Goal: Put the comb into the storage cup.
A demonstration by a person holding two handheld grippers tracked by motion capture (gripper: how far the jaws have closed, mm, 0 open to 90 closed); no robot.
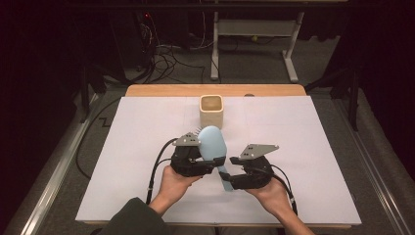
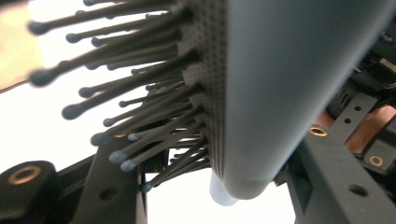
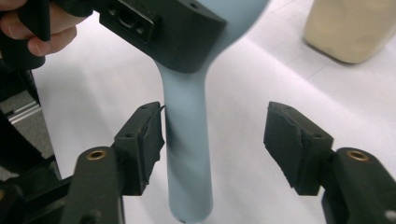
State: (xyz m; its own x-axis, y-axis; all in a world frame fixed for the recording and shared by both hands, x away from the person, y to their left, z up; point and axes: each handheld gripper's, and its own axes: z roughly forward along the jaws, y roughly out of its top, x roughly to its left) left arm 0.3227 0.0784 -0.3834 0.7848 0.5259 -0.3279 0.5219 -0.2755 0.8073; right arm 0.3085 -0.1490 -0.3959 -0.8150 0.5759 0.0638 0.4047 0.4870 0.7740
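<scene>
A light blue hairbrush point(image 1: 213, 142) is held above the white table cover, head pointing away from me and bristles facing left. My left gripper point(image 1: 211, 164) is shut on it where the head meets the handle. In the left gripper view, the brush back point(image 2: 280, 93) and its dark ball-tipped bristles point(image 2: 140, 93) lie between the jaws. My right gripper point(image 1: 229, 179) is open around the handle. In the right gripper view, the handle point(image 3: 187, 149) stands between the two pads, close to the left pad point(image 3: 142, 140) and well clear of the right one.
A beige square cup point(image 1: 211, 110) stands upright on the white table cover point(image 1: 318, 147) just beyond the brush; it is at the upper right of the right gripper view as cup point(image 3: 350, 28). Desk legs and cables lie on the floor behind.
</scene>
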